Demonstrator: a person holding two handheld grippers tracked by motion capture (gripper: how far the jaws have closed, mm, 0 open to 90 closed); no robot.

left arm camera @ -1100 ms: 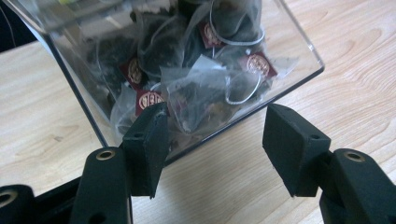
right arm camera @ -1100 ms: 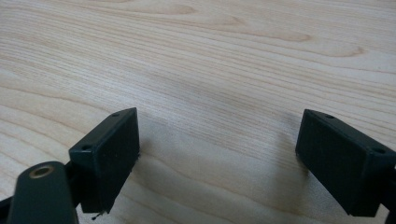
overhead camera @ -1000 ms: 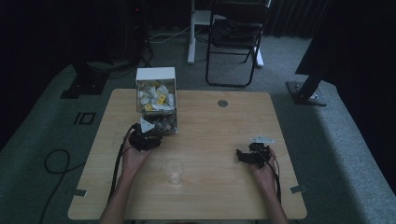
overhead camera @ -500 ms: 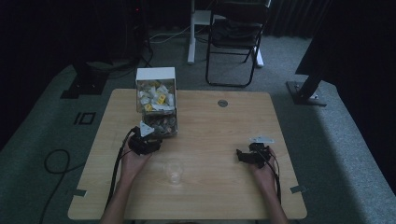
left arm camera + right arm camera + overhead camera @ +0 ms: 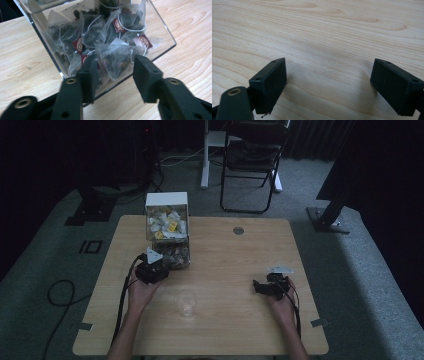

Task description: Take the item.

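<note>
Dim room – grey carpet (image 5: 360, 265), folding chair (image 5: 252, 160).

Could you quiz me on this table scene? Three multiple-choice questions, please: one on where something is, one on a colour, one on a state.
1. Where is the glass?
A. between the two hands
B. on the chair
C. inside the box

2. What colour are the tags on the tea bags?
A. blue
B. dark red
C. green

3. How do the right gripper jaws stand?
A. shut on a spoon
B. shut on a tea bag
C. open, nothing between

Answers: 1 A, it stands on the table between the hands. 2 B, the left gripper view shows dark red tags. 3 C, bare wood shows between the jaws.
</note>
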